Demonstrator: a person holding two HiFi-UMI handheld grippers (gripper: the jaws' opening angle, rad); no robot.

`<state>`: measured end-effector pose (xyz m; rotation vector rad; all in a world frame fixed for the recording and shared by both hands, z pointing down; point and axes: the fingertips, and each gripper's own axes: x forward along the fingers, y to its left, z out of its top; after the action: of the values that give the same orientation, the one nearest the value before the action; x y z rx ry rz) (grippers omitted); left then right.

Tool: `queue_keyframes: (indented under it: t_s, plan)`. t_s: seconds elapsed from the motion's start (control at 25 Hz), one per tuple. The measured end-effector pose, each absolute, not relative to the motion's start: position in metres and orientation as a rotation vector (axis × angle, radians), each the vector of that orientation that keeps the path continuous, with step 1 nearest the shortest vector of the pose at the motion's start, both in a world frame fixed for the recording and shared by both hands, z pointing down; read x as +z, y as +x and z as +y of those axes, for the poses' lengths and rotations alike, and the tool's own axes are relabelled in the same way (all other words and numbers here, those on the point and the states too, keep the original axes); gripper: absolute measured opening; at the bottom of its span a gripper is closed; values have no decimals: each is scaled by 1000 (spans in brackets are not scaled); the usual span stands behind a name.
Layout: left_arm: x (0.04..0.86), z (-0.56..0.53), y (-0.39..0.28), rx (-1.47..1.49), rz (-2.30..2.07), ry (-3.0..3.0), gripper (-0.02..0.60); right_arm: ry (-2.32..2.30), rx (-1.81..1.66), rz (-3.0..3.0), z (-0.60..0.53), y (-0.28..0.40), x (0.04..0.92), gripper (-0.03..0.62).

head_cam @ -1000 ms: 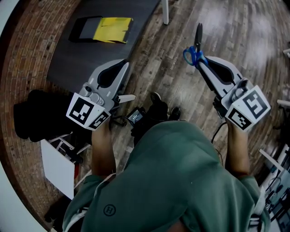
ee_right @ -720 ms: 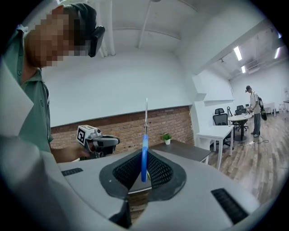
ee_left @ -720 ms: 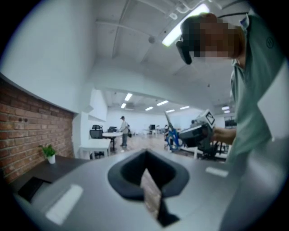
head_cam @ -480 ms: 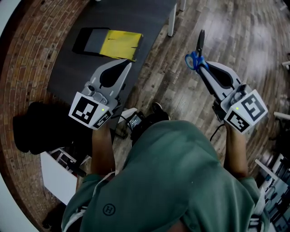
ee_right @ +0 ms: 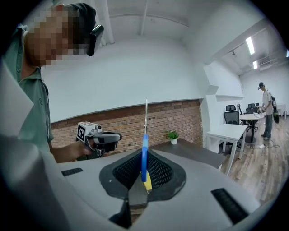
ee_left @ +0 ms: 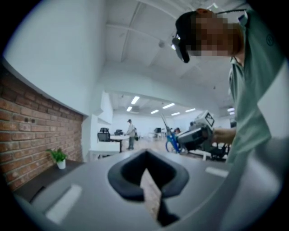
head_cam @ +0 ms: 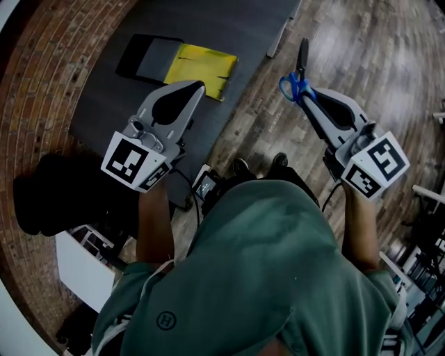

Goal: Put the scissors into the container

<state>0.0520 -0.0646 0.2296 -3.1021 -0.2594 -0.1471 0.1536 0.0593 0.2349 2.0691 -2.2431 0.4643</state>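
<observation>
We grip the scissors [head_cam: 297,78] by their blue handles in the right tongs [head_cam: 304,96], upper right, above the wooden floor [head_cam: 389,62] | left tongs [head_cam: 197,86] closed on nothing, over the dark desk [head_cam: 229,28], upper left.

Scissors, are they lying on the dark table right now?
No, the scissors are pinched in the right claw, sticking out over the wooden floor beside the table.

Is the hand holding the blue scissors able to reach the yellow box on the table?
Probably yes. The right gripper, shut on the scissors, is over the floor beside the table, and nothing seems to lie between it and the container.
</observation>
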Motion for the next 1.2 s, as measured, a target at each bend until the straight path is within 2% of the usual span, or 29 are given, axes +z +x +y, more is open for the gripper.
queue_keyframes:
  t_s: [0.4, 1.2]
  plan:
    - [241, -112, 61, -168, -37, -3151, 3, 1857, 517, -2359, -6, 175, 254, 28]
    - [234, -142, 92, -230, 569, -3109, 3, 1314, 551, -2590, -97, 224, 288, 29]
